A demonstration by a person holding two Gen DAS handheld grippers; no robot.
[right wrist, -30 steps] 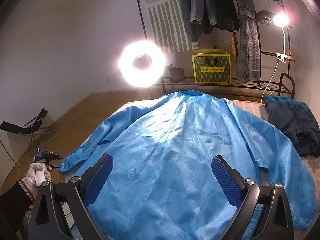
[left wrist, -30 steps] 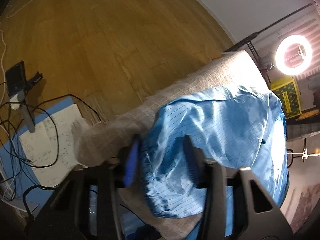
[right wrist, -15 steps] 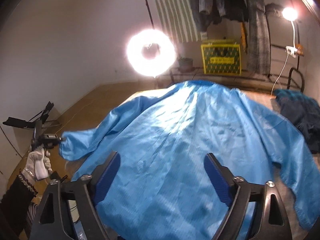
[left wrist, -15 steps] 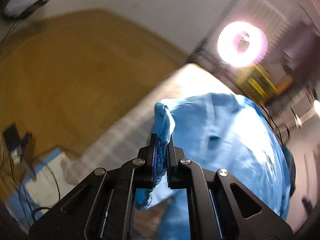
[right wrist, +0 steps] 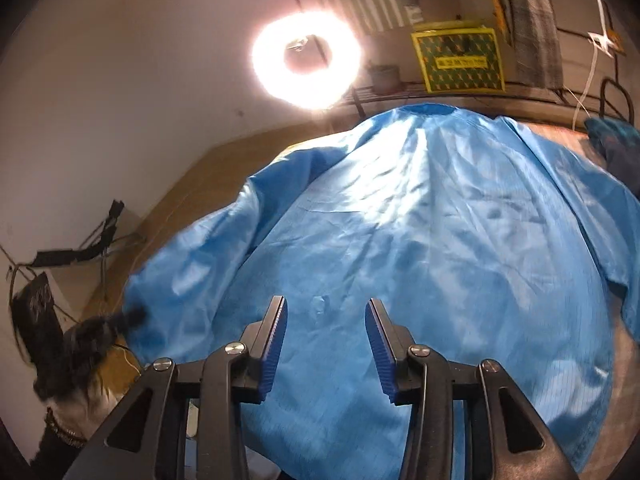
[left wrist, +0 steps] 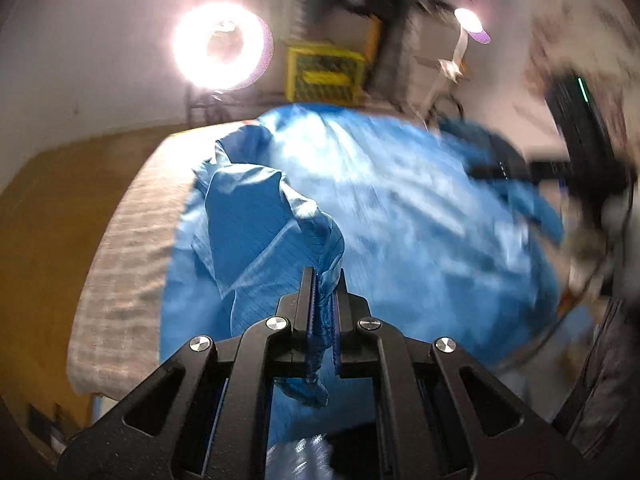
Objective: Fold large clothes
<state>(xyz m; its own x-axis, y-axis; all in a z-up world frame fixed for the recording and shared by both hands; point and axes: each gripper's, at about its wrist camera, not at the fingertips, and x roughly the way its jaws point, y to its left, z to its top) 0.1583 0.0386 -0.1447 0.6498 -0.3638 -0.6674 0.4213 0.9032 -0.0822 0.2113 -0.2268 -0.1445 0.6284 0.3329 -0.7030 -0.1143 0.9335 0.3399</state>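
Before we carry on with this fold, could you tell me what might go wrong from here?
1. The left gripper pinches only a thin bunch of the blue garment's sleeve; a hard pull may slip it free.
2. The right gripper is open above the garment, holding nothing, so the body could drag and wrinkle.
3. The dark clothes lie beside the far edge and could get caught up.

Right half of left wrist view motion-blurred; blue garment (right wrist: 400, 240) hem cut off at bottom edge.
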